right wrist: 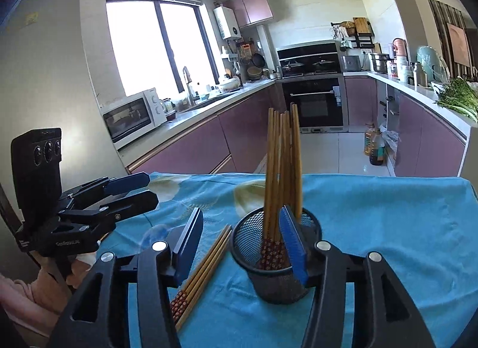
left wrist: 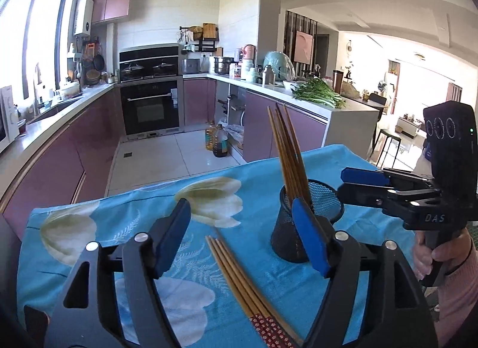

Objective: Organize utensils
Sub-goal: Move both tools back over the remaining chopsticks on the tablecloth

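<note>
Both grippers, left gripper and right gripper, stand open and empty. We risk tipping the mesh holder near the table's far edge when lifting the loose chopsticks beside it.

Black mesh cup at lower centre, upright chopsticks standing inside, loose chopsticks lay flat at its left.

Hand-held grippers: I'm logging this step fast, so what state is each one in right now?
Left hand-held gripper: open, holding nothing; chopsticks on the cloth lie between its fingers, untouched.
Right hand-held gripper: open, holding nothing.
</note>
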### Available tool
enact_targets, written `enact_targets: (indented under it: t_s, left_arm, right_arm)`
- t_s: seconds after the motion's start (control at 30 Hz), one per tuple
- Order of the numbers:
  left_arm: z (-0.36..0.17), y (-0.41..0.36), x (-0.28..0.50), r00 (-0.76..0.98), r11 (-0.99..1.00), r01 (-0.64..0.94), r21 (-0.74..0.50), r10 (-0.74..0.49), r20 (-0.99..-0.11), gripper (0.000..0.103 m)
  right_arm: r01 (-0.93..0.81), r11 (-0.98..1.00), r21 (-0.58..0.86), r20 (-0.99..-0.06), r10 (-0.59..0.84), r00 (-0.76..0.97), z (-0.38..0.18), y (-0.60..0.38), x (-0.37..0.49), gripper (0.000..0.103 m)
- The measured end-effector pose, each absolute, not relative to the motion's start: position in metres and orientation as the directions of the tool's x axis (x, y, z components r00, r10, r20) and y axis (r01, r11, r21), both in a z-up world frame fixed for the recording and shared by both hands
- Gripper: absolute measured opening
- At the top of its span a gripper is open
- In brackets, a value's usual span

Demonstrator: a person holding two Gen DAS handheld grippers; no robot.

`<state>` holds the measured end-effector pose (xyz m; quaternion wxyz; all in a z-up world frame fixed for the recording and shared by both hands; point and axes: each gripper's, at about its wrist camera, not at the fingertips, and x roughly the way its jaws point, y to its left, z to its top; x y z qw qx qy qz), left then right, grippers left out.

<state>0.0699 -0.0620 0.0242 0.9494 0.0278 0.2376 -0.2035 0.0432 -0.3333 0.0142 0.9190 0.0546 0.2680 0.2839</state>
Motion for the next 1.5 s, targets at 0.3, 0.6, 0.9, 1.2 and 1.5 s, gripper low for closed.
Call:
enact_targets:
  t_s: [0.3, 0.6, 0.9, 1.2, 1.5]
  left_arm:
    - [-0.017, -0.026, 0.054, 0.820, 0.968, 0.251, -0.001, -0.213, -0.532, 0.092]
    - [-0.049, -0.022, 0.061, 0.768, 0.977, 0.211, -0.001, -0.167, -0.618, 0.092]
    - [-0.070, -0.030, 0.067, 0.724, 0.974, 0.226, 0.006, -0.164, -0.670, 0.091]
    - [-0.083, -0.033, 0.074, 0.685, 0.969, 0.249, 0.004, -0.173, -0.708, 0.084]
    - [-0.088, -0.037, 0.081, 0.663, 0.960, 0.280, 0.002, -0.192, -0.723, 0.080]
  right_arm:
    - [-0.533, 0.807, 0.256, -0.601, 0.564, 0.566, -0.038, -0.287, 0.038, 0.055]
    - [-0.509, 0.828, 0.237, -0.691, 0.512, 0.511, -0.073, -0.259, 0.039, 0.054]
    - [-0.499, 0.844, 0.197, -0.727, 0.468, 0.503, -0.081, -0.254, 0.036, 0.049]
    - [-0.495, 0.854, 0.161, -0.750, 0.432, 0.501, -0.084, -0.251, 0.037, 0.043]
    - [-0.472, 0.867, 0.160, -0.756, 0.415, 0.506, -0.086, -0.252, 0.040, 0.041]
